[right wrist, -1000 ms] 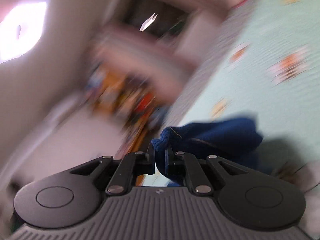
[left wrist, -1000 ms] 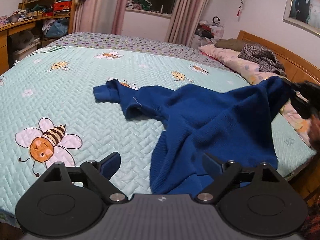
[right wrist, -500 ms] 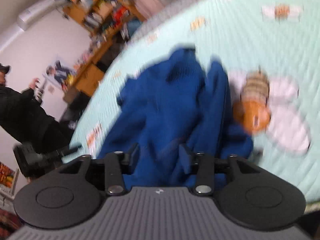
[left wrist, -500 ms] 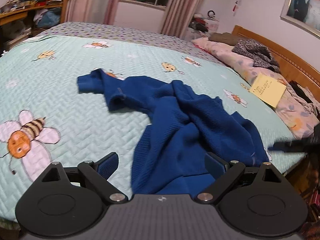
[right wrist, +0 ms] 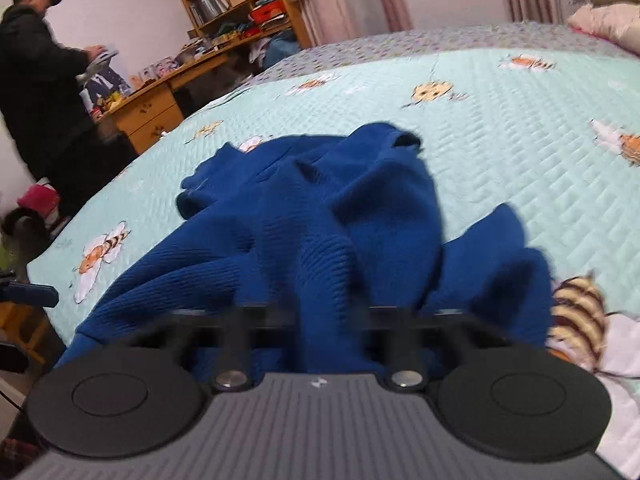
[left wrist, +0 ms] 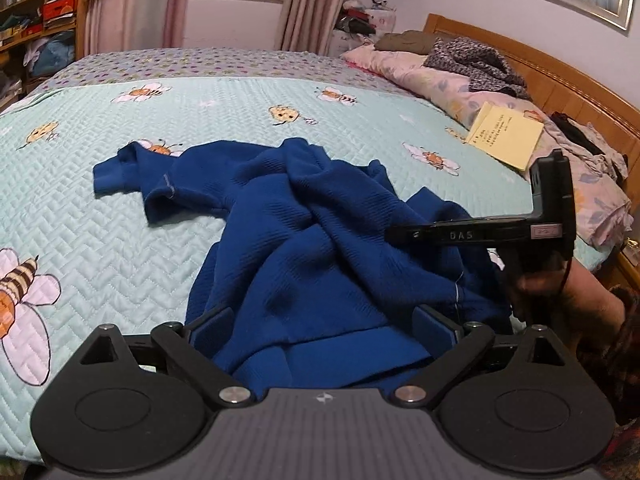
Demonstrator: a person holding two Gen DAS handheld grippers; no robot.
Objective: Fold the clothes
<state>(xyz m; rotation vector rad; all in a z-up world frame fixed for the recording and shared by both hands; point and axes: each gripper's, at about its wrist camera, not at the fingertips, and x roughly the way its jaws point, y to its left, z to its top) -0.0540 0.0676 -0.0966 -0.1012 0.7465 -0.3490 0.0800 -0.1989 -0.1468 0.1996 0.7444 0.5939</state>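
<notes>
A dark blue knit sweater lies crumpled on the bee-print quilt, one sleeve stretched to the left. My left gripper is open, its jaws wide apart over the sweater's near hem, holding nothing. My right gripper shows from the side in the left wrist view, low over the sweater's right part. In the right wrist view the sweater fills the middle; the right gripper is open with a fold of cloth between the parted jaws, blurred.
Pillows and piled clothes lie along the wooden headboard, with a yellow paper on them. A person in black stands by a desk and shelves beyond the bed's far side. The bed edge is just below the grippers.
The right gripper let go of the sweater, which dropped from being held up into a crumpled heap on the quilt. The right gripper swung down low over it. The left gripper moved closer to the hem.
</notes>
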